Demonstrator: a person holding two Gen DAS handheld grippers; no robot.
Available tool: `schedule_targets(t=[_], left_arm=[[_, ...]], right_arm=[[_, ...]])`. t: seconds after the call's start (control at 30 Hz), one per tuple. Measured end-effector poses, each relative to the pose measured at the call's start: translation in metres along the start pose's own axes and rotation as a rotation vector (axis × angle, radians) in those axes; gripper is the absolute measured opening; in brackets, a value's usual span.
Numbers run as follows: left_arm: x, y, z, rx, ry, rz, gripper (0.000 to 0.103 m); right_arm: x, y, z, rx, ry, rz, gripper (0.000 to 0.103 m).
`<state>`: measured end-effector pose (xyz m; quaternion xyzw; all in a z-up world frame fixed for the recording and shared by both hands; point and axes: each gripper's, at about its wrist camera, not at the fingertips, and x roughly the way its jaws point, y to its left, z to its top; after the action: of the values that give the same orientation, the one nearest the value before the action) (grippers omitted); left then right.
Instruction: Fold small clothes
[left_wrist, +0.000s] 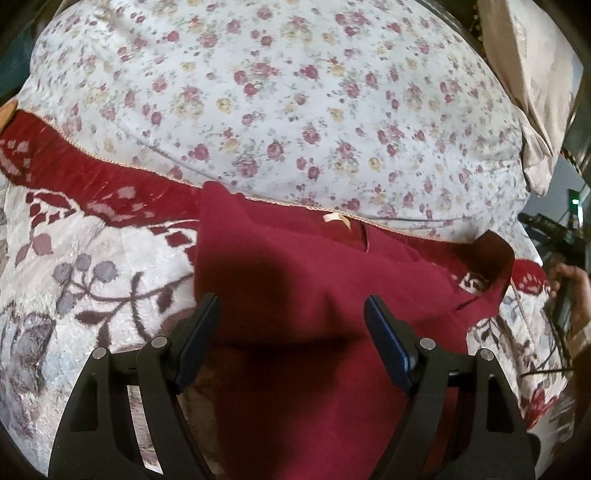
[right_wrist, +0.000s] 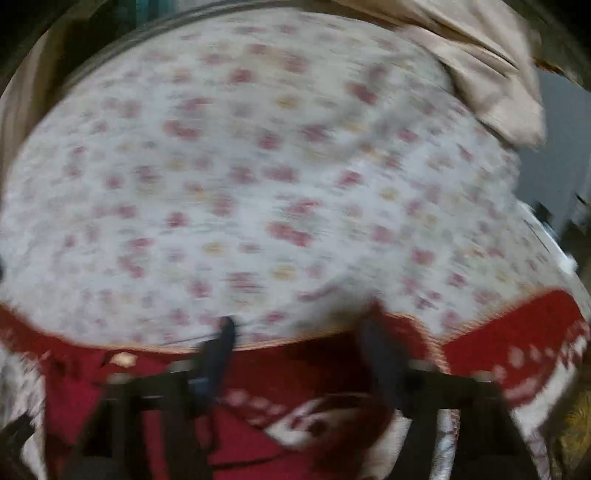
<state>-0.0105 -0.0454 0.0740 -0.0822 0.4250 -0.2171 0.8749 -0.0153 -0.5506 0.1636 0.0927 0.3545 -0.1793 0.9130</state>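
A dark red small garment lies spread on a red and white patterned blanket, with a small cream label near its far edge. My left gripper hovers over the garment, open and empty. In the blurred right wrist view the same garment lies at lower left. My right gripper is open, over the blanket's far red border, and holds nothing.
A white sheet with small red flowers covers the bed beyond the blanket. A beige cloth hangs at the far right. A person's hand on the right gripper's handle shows at the right edge.
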Motion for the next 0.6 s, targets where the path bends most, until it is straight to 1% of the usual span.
schedule_targets(t=[0.07, 0.1, 0.13, 0.2, 0.23, 0.3, 0.33, 0.4, 0.47, 0.53, 0.6], left_arm=[[0.004, -0.005, -0.002, 0.022, 0.01, 0.0, 0.08], [0.007, -0.007, -0.002, 0.029, 0.015, 0.002, 0.08], [0.01, -0.008, -0.003, 0.036, 0.021, 0.004, 0.08], [0.015, -0.011, -0.004, 0.046, 0.033, 0.004, 0.08], [0.019, -0.012, -0.004, 0.051, 0.041, 0.006, 0.08], [0.024, -0.012, -0.005, 0.053, 0.053, 0.011, 0.08], [0.025, -0.011, -0.005, 0.05, 0.058, 0.011, 0.08], [0.025, -0.009, -0.004, 0.04, 0.059, 0.006, 0.08], [0.021, -0.006, -0.002, 0.025, 0.048, 0.0, 0.08], [0.014, -0.003, 0.002, 0.01, 0.027, -0.006, 0.08], [0.007, 0.001, 0.006, -0.005, 0.0, -0.005, 0.08]], right_arm=[[0.02, -0.029, -0.002, 0.036, 0.046, -0.081, 0.073], [0.032, -0.041, -0.003, 0.051, 0.081, -0.101, 0.073], [0.049, -0.052, -0.004, 0.066, 0.138, -0.105, 0.073], [0.071, -0.062, -0.007, 0.083, 0.209, -0.102, 0.073], [0.083, -0.065, -0.01, 0.084, 0.242, -0.092, 0.07], [0.097, -0.065, -0.016, 0.064, 0.287, -0.093, 0.029], [0.1, -0.065, -0.019, 0.056, 0.302, -0.104, 0.008], [0.087, -0.062, -0.019, 0.066, 0.252, -0.076, 0.007], [0.063, -0.051, -0.01, 0.063, 0.19, -0.005, 0.006], [0.034, -0.031, 0.003, 0.067, 0.113, 0.096, 0.006], [0.012, -0.005, 0.015, 0.058, 0.057, 0.191, 0.006]])
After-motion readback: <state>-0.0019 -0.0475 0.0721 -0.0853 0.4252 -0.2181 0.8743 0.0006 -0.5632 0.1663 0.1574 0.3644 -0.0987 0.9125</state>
